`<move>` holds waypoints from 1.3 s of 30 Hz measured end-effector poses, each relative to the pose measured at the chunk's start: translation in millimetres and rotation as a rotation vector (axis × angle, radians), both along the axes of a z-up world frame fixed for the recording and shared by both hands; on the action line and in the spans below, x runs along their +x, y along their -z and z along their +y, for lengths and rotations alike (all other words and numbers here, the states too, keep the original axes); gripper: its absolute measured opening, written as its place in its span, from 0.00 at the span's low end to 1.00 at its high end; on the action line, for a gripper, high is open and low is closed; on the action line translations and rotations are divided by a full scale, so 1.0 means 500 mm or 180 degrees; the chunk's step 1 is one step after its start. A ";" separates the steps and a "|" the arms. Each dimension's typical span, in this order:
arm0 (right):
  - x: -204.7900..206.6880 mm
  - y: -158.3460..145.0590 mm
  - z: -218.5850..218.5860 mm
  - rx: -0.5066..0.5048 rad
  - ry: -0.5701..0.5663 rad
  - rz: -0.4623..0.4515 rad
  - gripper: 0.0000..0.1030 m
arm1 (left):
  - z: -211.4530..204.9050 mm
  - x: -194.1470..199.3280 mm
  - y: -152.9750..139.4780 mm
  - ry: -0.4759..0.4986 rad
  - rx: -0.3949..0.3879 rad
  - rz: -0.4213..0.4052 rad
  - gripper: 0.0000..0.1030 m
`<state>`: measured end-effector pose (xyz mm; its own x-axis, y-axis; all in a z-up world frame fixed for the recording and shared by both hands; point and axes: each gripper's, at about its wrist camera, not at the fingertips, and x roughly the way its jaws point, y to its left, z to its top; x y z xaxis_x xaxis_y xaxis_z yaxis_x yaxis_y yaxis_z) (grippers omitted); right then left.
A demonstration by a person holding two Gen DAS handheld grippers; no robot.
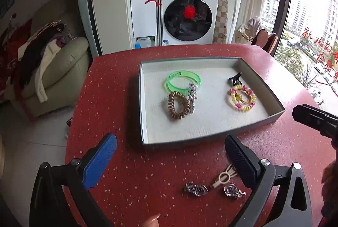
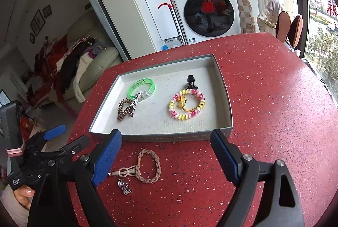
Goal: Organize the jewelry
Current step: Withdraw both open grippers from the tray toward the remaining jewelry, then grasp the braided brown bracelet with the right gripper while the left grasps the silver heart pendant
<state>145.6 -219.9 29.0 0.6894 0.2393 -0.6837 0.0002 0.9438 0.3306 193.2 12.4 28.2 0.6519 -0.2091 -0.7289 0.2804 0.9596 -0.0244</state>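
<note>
A grey box (image 1: pixel 262 121) (image 2: pixel 160 138) with a white lining sits on the red table. In it lie a green bangle (image 1: pixel 182 79) (image 2: pixel 142 85), a brown spiral hair tie (image 1: pixel 177 105) (image 2: pixel 124 109), a silver star clip (image 1: pixel 192 96) (image 2: pixel 135 103), a black claw clip (image 1: pixel 235 78) (image 2: pixel 191 81) and a pink-yellow spiral tie (image 1: pixel 241 99) (image 2: pixel 187 106). On the table in front lie a braided beige hair tie (image 2: pixel 149 165), a beige clip (image 1: pixel 224 177) (image 2: pixel 124 172) and silver rhinestone clips (image 1: pixel 195 189) (image 2: pixel 124 185). My left gripper (image 1: pixel 169 155) and right gripper (image 2: pixel 165 153) are both open and empty above these.
The red speckled table (image 1: pixel 118 100) (image 2: pixel 274 100) ends at the left over a tiled floor. A sofa with piled clothes (image 1: pixel 52 62) stands left. A washing machine (image 1: pixel 188 15) is behind, a window at right.
</note>
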 end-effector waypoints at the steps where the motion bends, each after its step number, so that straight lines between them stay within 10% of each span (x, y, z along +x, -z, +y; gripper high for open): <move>1: -0.003 0.001 0.005 0.0001 -0.0016 0.0016 0.85 | 0.003 -0.007 0.006 -0.0008 0.0022 0.0019 1.00; 13: -0.033 0.051 0.031 -0.0165 -0.0180 0.0548 0.86 | 0.022 -0.075 0.068 -0.0103 0.0301 0.0119 1.00; 39: 0.007 0.118 0.054 -0.0463 -0.0078 0.0801 0.80 | 0.016 -0.042 0.135 -0.0836 -0.0044 0.0760 1.00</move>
<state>149.1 -192.8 -30.0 0.4891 0.1406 -0.8608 0.0416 0.9820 0.1841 172.1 20.4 -39.4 0.4964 -0.0678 -0.8654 0.0090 0.9973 -0.0730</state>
